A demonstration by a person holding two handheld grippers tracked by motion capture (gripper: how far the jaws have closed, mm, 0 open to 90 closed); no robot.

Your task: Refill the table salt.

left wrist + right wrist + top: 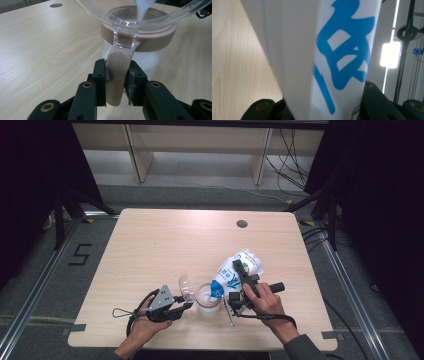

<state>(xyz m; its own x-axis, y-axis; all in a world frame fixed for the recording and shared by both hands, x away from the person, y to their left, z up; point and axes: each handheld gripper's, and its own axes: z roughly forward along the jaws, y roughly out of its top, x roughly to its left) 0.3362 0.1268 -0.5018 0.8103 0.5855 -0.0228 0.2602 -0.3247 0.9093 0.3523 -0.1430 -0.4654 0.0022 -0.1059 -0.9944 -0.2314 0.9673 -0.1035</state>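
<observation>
A clear jar (pixel 207 301) with a pinkish-beige collar (pixel 150 40) stands near the table's front edge and holds white powder. Its clear lid (pixel 186 287) is flipped open to the left. My left gripper (pixel 188 306) comes in from the left and is shut on the jar's beige strap (pixel 117 75). A white bag with blue print (pixel 236 268) is tilted down-left with its corner over the jar's mouth. A white stream (pixel 143 10) falls from the bag into the jar. My right gripper (pixel 240 270) is shut on the bag (pixel 342 57), which spans the space between the jaws.
The wooden table (pixel 165 245) has a round cable hole (pixel 242 224) at its back right. A thin grey rod (pixel 230 316) sticks out below the right gripper. Wooden shelf legs and cables lie on the floor beyond the table.
</observation>
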